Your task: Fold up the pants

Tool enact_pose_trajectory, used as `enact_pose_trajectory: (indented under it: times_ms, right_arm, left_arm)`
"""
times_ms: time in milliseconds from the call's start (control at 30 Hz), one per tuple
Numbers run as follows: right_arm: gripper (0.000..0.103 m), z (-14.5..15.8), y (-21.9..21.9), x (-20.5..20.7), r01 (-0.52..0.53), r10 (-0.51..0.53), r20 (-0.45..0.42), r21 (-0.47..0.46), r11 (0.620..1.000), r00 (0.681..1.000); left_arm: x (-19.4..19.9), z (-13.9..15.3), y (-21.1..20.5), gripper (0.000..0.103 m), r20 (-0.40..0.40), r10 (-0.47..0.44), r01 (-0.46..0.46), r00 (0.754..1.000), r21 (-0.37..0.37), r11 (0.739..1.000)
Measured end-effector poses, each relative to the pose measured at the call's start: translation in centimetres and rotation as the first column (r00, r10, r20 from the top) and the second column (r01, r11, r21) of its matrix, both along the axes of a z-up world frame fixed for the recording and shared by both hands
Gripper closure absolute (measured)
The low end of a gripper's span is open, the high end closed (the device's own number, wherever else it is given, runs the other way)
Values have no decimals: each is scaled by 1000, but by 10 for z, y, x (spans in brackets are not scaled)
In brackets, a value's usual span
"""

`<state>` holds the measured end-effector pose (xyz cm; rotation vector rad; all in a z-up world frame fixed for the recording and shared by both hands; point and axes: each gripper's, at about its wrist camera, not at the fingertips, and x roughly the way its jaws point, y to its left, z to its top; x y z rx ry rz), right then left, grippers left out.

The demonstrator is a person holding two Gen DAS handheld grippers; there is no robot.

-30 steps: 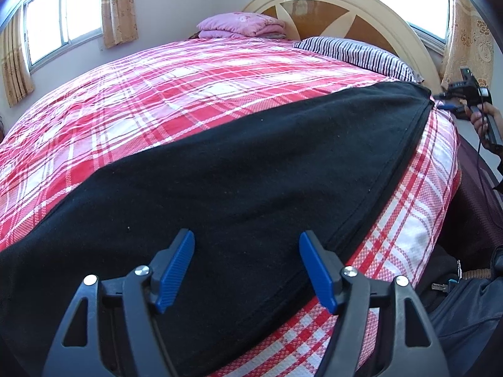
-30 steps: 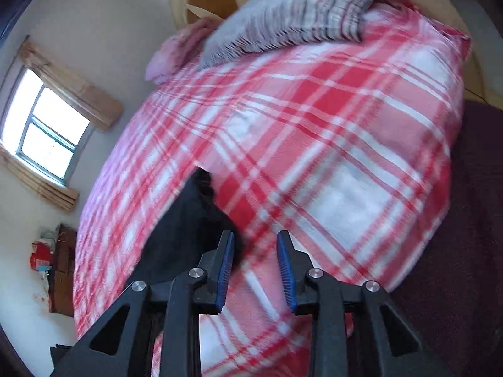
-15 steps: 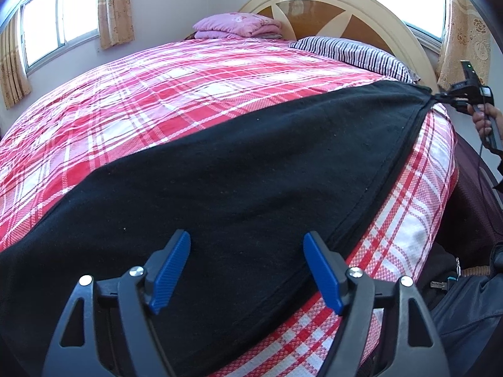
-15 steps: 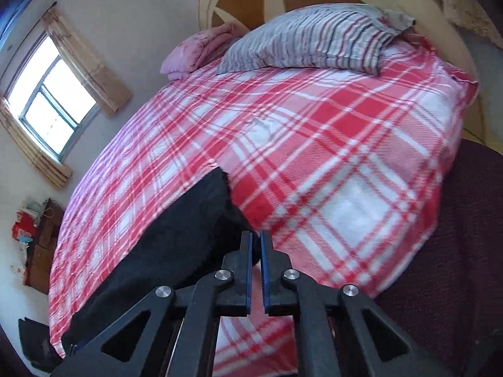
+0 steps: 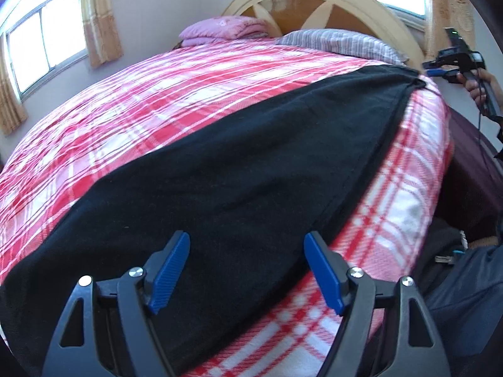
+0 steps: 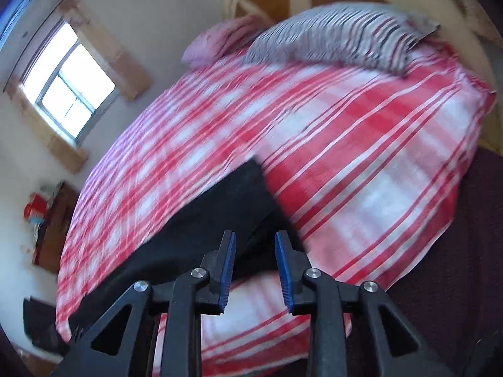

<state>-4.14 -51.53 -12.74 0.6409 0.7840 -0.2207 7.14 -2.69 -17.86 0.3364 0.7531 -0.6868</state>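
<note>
Black pants lie stretched flat along the near side of a bed with a red and white plaid cover. My left gripper is open and empty, hovering over the near end of the pants. My right gripper is open, just above the far corner of the pants, with no cloth between its blue pads. The right gripper also shows in the left wrist view, just off the pants' far corner.
A striped pillow and a folded pink blanket lie at the wooden headboard. A dark maroon surface runs along the bed's near side. A window and cluttered furniture are on the far wall.
My right gripper was shut on the pants' far corner half a second ago; now it has opened and let it go. My left gripper stayed open and tilted slightly.
</note>
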Motion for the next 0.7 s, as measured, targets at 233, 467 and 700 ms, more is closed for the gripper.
enact_pose_trajectory:
  times_ms: [233,467,700]
  right_arm:
    - [75,-48,64,24,-180,208,-64,296,938,976]
    - [88,-54,80,34,-182,182,22,267,947,983]
    - [101,-37,94,21,-185,187,-18,97,978,982]
  left_arm:
    - [-9,-5,-29,25,68,-86,79,994,102,992]
    - [10,-7,-29,25,17,-47,46,999,46,998]
    - [13,-2,-22,55,-24,-37,38,999,23,999]
